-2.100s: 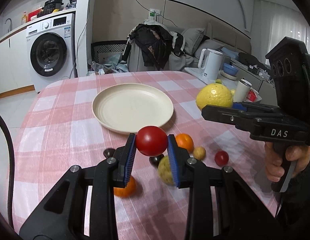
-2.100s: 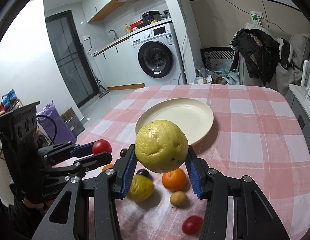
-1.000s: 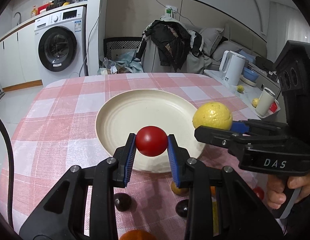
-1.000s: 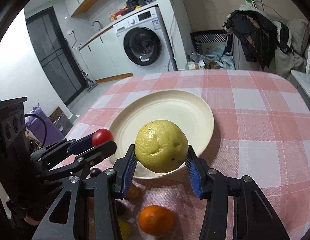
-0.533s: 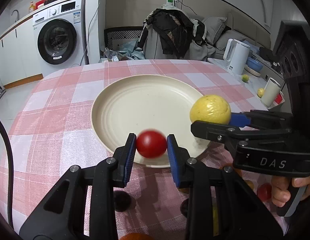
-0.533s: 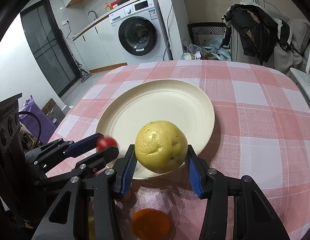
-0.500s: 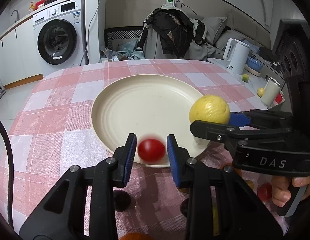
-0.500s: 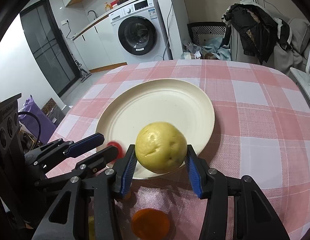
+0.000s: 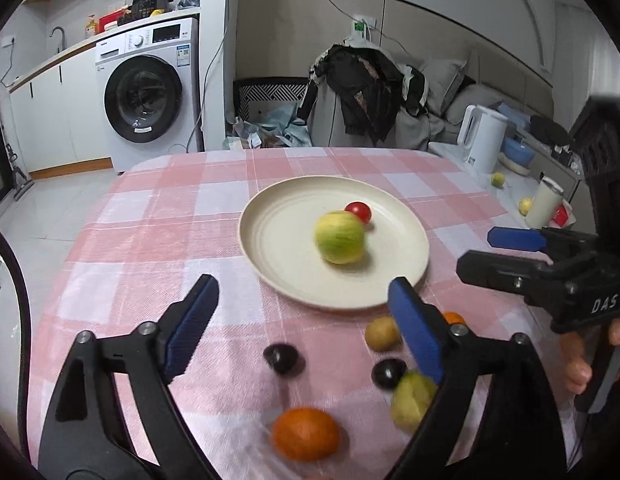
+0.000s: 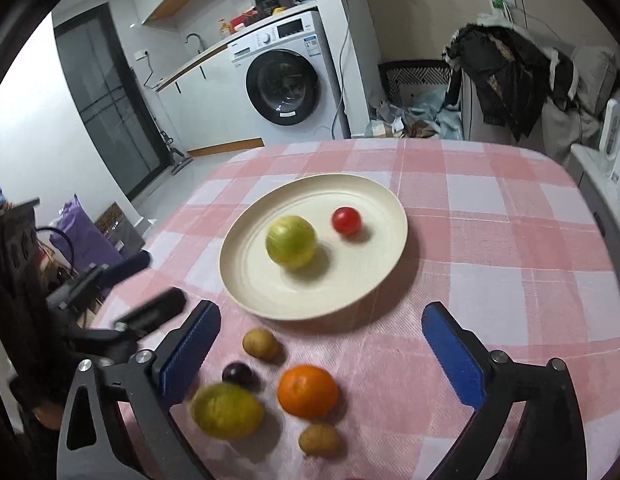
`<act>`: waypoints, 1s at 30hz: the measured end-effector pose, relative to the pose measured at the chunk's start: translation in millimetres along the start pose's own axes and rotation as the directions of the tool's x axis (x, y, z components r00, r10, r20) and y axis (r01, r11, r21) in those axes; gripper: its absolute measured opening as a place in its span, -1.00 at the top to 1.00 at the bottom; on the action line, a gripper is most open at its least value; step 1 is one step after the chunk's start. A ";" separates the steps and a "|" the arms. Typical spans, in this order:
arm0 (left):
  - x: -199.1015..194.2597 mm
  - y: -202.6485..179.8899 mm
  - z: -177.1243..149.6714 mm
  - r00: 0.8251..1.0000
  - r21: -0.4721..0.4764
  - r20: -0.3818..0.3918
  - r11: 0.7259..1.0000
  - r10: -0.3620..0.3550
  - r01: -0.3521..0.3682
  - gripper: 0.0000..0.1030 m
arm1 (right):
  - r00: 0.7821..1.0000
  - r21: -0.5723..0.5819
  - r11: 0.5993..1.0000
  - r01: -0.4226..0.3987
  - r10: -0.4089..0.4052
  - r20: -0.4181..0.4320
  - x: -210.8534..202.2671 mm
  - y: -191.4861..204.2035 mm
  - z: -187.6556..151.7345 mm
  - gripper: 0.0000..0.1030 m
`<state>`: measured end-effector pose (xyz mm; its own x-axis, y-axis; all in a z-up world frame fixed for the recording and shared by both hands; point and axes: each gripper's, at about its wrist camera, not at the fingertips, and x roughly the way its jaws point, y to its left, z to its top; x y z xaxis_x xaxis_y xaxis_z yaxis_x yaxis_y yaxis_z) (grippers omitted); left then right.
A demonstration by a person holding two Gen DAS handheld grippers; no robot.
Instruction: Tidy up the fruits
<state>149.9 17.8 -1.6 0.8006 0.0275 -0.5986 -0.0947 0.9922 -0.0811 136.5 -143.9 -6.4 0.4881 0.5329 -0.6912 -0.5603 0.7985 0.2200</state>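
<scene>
Two fruits sit on the plate [image 10: 389, 276] — yellow-green fruit [image 10: 290, 241] beside red tomato [image 10: 346, 220]; left gripper [image 9: 306, 304] and right gripper [image 10: 321, 332] both spread wide, holding nothing.

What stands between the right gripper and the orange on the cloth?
Nothing visible. The orange lies bare on the tablecloth just ahead of the open right gripper, near its left finger. The dark plum sits beside it, not in front.

left gripper [image 9: 300, 312]: my black frame, blue finger pads, silver screws | right gripper [image 10: 321, 344]: same black-and-blue build, white "DAS" lettering on its side | hand [image 9: 581, 364]: mine, on the black handle
</scene>
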 end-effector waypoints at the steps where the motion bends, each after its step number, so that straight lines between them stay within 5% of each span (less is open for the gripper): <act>1: -8.4 1.4 -2.0 1.000 -0.003 0.012 1.000 0.001 0.000 -0.86 | 1.000 -0.009 1.000 0.012 -0.012 0.006 -3.4 1.2 -2.9 -1.00; 3: -24.9 1.8 -6.1 0.999 0.002 0.033 1.000 0.012 -0.012 -0.99 | 0.999 -0.015 0.999 0.041 -0.041 0.020 -9.6 2.6 -8.3 -1.00; 12: -71.9 -8.4 -28.6 0.999 0.059 0.039 0.998 0.013 -0.015 -0.99 | 0.999 -0.037 0.999 0.039 -0.038 0.023 -31.9 5.5 -30.9 -1.00; 30: -80.6 -10.2 -63.5 0.999 0.077 -0.036 0.997 0.033 -0.030 -0.99 | 0.990 -0.055 0.994 0.095 -0.100 -0.103 -40.6 3.1 -82.7 -1.00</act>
<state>48.8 -2.3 -3.2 0.7756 0.0557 -0.6288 -0.0729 0.9973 -0.0016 59.6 -186.2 -34.6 0.4701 0.4188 -0.7769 -0.5475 0.8288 0.1155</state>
